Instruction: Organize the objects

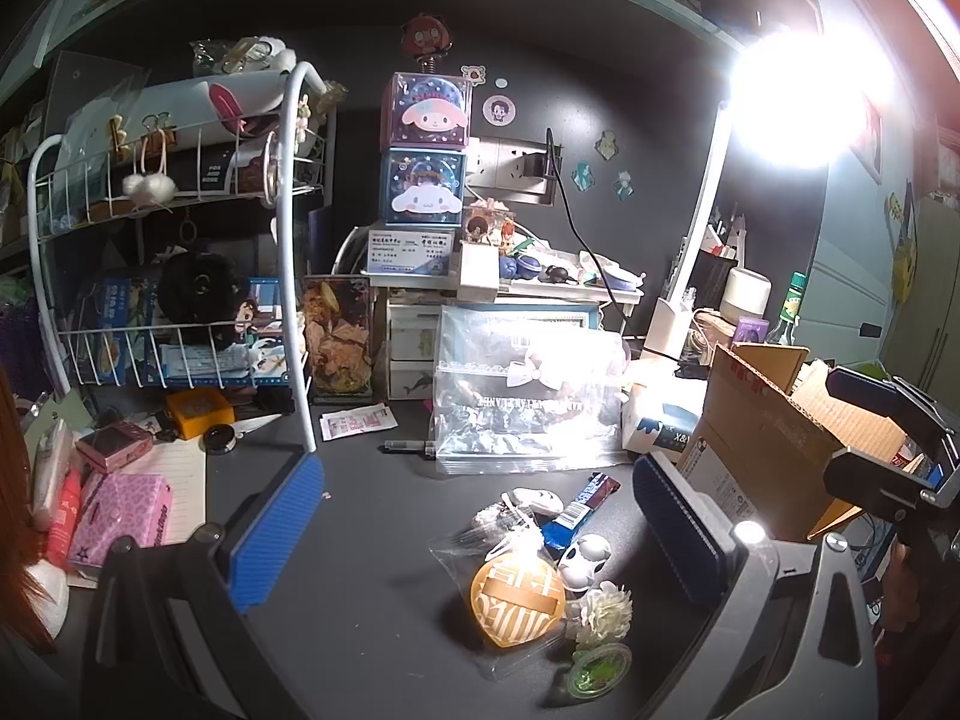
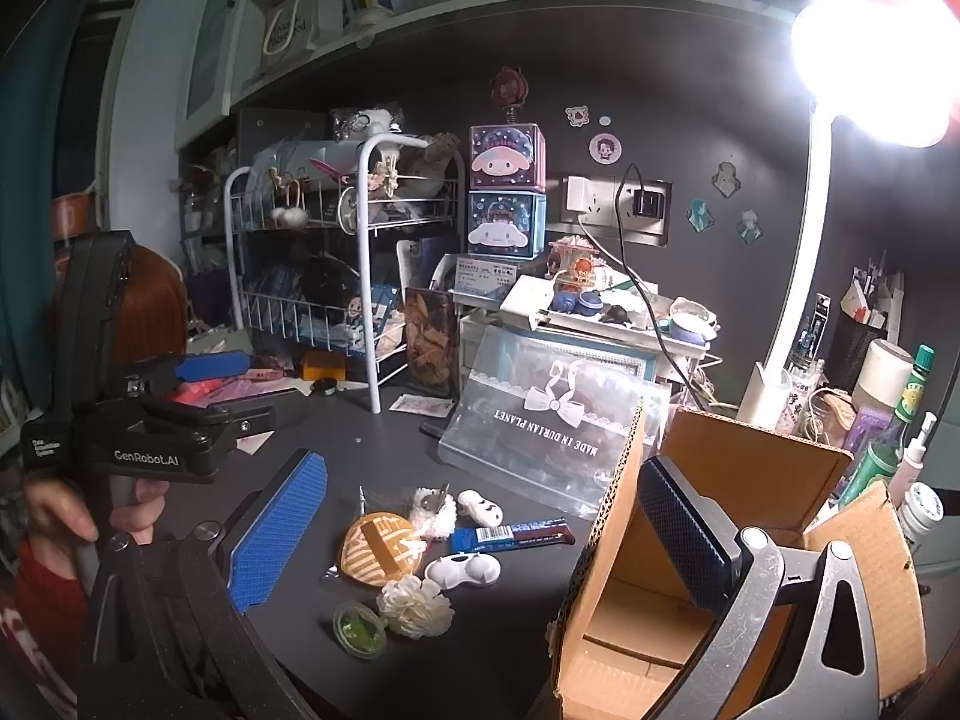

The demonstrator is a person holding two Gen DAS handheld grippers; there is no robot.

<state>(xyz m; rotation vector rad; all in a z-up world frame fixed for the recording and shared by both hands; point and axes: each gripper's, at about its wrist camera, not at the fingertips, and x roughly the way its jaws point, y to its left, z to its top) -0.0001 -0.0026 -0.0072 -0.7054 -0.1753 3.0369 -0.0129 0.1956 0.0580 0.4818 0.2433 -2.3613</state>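
Observation:
A pile of small items lies on the dark desk: an orange round badge in a clear bag (image 1: 517, 599) (image 2: 378, 547), a white fabric flower (image 1: 603, 611) (image 2: 414, 605), a small green cup (image 1: 599, 668) (image 2: 359, 629), a blue snack bar (image 1: 581, 508) (image 2: 510, 533), and white figures (image 2: 463, 571). An open cardboard box (image 1: 774, 438) (image 2: 714, 564) stands to the right. My left gripper (image 1: 474, 534) is open and empty, above the pile. My right gripper (image 2: 480, 546) is open and empty, its right finger inside the box.
A clear zip pouch (image 1: 528, 396) (image 2: 540, 426) leans behind the pile. A white wire rack (image 1: 180, 276) (image 2: 336, 276) stands at the left, a stack of cartoon boxes (image 1: 426, 144) at the back, a bright desk lamp (image 1: 780, 102) and bottles (image 2: 906, 414) at the right.

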